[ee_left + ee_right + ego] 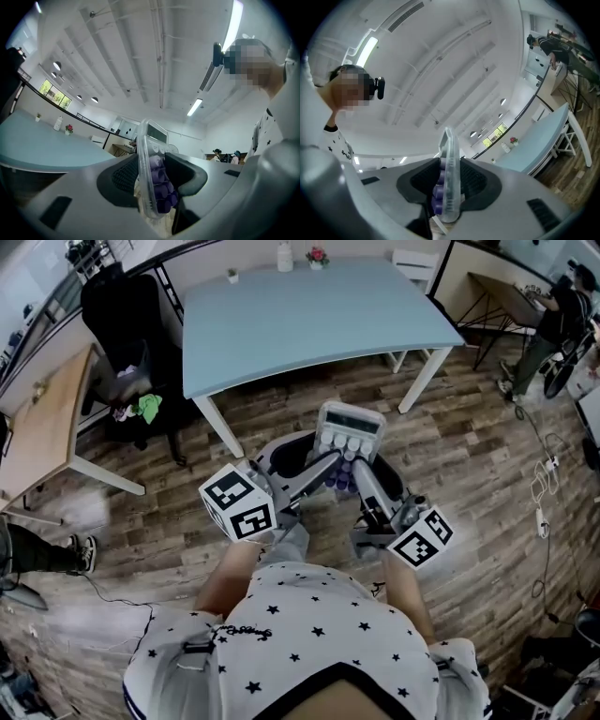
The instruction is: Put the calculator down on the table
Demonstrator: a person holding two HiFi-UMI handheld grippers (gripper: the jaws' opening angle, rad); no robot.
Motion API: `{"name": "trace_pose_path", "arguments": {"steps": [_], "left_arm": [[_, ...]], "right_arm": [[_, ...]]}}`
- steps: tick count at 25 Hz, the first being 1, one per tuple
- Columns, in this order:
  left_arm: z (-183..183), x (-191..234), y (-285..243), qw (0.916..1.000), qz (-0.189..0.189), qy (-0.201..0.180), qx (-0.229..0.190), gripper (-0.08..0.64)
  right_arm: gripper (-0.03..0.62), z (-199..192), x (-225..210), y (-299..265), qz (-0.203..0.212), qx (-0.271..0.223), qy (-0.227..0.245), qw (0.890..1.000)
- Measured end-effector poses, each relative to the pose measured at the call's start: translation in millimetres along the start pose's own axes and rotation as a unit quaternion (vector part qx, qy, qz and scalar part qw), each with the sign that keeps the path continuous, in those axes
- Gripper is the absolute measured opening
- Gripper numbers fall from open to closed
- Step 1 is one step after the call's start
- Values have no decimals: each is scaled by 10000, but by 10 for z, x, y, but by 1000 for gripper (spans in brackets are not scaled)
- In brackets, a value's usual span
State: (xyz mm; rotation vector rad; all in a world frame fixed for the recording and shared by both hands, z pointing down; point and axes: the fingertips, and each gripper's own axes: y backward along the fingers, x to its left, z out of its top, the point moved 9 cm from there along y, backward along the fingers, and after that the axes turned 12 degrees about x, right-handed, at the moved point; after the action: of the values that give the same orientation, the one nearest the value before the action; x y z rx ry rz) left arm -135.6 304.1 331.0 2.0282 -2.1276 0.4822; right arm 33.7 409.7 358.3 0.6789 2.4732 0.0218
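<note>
So both grippers are clamped on the calculator (pixel 351 427) at once. The left gripper (pixel 323 468) and right gripper (pixel 359 474) sit side by side on its near end, and each gripper view shows the jaws pinched on it edge-on, one pad on the face and one on the back (pixel 152 159) (pixel 449 178).

It's not on the table (pixel 309 320) yet. It hangs just short of the table's near edge, out over the floor (pixel 469 456). Its long axis points straight away from the person at the table, display end leading.

Neither hand looks closer to the table, so I'd guess it's one shared push forward over that edge, then down. Can't tell whether it's high enough to clear the edge.
</note>
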Motion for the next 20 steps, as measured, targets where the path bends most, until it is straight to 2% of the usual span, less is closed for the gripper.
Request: {"name": "trace_pose_path", "arguments": {"steps": [6,20], "left_arm": [[369,699,-123,9998,-8,171,43,198],[609,1635,-126,9988,-11,483,-103,196]], "right_arm": [[121,260,-381,-643,-107,105,-92,9998],[121,399,-835,-1502,-214,406,-143,9988]]}}
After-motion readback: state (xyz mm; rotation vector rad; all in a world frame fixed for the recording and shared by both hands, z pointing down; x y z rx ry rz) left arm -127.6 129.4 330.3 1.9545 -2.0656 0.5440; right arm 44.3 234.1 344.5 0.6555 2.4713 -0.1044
